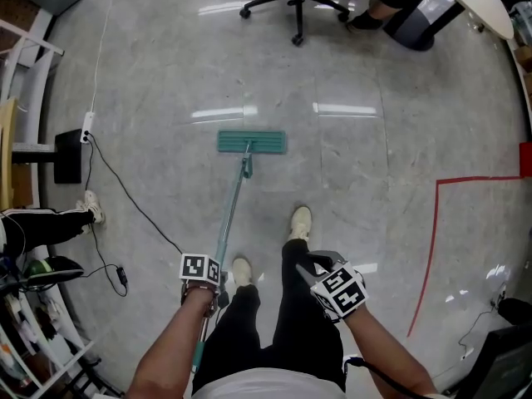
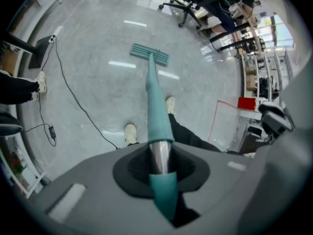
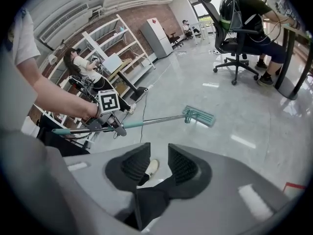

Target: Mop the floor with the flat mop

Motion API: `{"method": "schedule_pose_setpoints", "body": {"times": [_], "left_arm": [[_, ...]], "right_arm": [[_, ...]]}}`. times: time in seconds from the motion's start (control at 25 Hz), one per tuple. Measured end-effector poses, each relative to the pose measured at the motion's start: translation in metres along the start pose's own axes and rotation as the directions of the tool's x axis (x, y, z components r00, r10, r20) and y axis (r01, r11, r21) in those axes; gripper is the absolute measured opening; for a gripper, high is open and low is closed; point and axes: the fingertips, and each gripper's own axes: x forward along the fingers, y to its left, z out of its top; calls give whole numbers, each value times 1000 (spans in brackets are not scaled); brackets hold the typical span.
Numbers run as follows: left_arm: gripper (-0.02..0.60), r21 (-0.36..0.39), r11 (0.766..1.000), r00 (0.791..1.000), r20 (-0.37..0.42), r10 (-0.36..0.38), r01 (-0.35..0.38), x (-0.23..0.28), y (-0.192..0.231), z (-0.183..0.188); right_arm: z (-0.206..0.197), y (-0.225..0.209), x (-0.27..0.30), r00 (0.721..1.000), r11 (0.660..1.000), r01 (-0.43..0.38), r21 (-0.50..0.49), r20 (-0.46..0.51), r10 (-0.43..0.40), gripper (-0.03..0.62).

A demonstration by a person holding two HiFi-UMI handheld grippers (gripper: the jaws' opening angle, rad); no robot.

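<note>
The flat mop's teal head (image 1: 252,142) lies flat on the grey floor ahead of my feet. Its pole (image 1: 231,214) slants back to my left gripper (image 1: 205,292), which is shut on the pole. In the left gripper view the pole (image 2: 157,106) runs out from between the jaws of the left gripper (image 2: 159,166) to the mop head (image 2: 149,54). My right gripper (image 1: 322,266) hovers over my right leg, off the mop. In the right gripper view, the right gripper (image 3: 159,163) is narrowly open with nothing between its jaws, and the mop (image 3: 198,115) shows beyond.
A power strip (image 1: 86,127) and its black cable (image 1: 133,206) trail across the floor at left, near another person's shoe (image 1: 92,207). An office chair (image 1: 297,2) with a seated person stands at the far side. Red tape (image 1: 430,231) marks the floor at right. Shelving lines the left edge.
</note>
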Motion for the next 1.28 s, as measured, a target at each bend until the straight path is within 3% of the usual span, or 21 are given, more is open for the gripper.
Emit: {"method": "schedule_pose_setpoints", "body": {"times": [0.36,0.68,0.92,1.28], "left_arm": [[69,2,1000,1000,12,-14,14,15,-20,46],[71,0,1000,999,40,-12,12,15,-14,58],[72,-7,1000,998,62,-16,17,11,-7,98],[72,-13,1000,997,77,-8,9,-4,-29,178]], "right_arm": [[-4,-18,-8,999,1000,18,16,-30,-17,114],[-1,-32,-6,999,999,20,27,-42,-19,114],[18,-38,6,1000,1000,11,21,-24,-11,112],[21,-73,-15,999,999,34,41,-19,-33,113]]}}
